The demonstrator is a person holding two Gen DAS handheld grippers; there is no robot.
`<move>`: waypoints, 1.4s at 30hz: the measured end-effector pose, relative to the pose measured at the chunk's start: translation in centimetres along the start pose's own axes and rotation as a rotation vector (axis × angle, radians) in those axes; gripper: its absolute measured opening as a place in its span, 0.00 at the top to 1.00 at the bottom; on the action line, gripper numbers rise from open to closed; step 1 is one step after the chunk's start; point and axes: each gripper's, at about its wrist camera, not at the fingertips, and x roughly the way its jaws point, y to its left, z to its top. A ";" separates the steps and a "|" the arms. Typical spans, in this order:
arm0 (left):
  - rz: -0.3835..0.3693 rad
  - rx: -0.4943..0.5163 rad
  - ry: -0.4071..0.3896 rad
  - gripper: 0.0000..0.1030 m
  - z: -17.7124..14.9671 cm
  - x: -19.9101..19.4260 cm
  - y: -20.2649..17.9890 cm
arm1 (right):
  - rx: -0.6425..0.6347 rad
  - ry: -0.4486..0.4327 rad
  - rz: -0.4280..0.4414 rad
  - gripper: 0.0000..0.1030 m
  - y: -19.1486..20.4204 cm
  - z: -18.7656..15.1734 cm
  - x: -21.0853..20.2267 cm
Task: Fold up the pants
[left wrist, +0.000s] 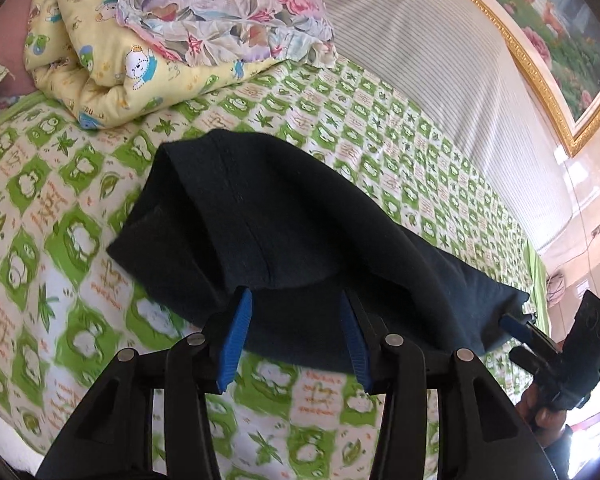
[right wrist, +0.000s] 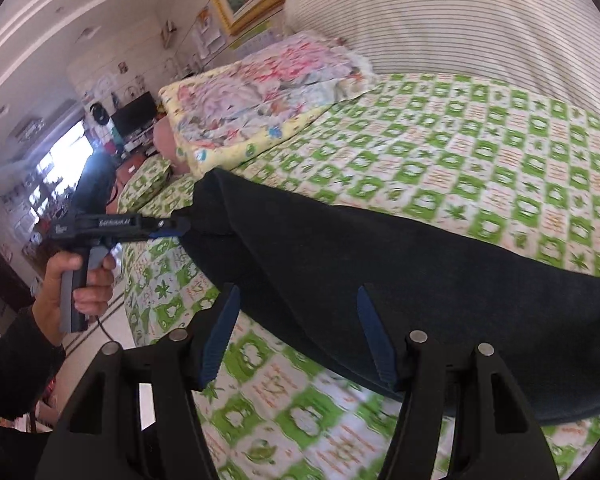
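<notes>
The dark navy pants point(left wrist: 284, 232) lie folded lengthwise on the green-and-white patterned bed sheet point(left wrist: 60, 208). My left gripper point(left wrist: 296, 300) is open, its blue pads on either side of the near edge of the cloth. In the right wrist view the pants point(right wrist: 380, 272) stretch across the bed, and my right gripper point(right wrist: 298, 300) is open at their near edge. The left gripper also shows in the right wrist view point(right wrist: 180, 224), touching the far end of the pants. The right gripper shows in the left wrist view point(left wrist: 516, 324) at the pants' right end.
A folded yellow cartoon quilt point(left wrist: 112, 68) with a floral pillow point(left wrist: 228, 8) lies at the head of the bed. A striped padded headboard point(left wrist: 440, 60) and a gold-framed picture point(left wrist: 540, 40) stand behind. The bed edge and floor point(right wrist: 112, 332) are at the left.
</notes>
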 end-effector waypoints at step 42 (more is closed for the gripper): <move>0.021 0.219 0.186 0.80 1.8 -0.3 5.5 | 0.004 0.227 -0.068 0.62 1.5 -0.2 7.2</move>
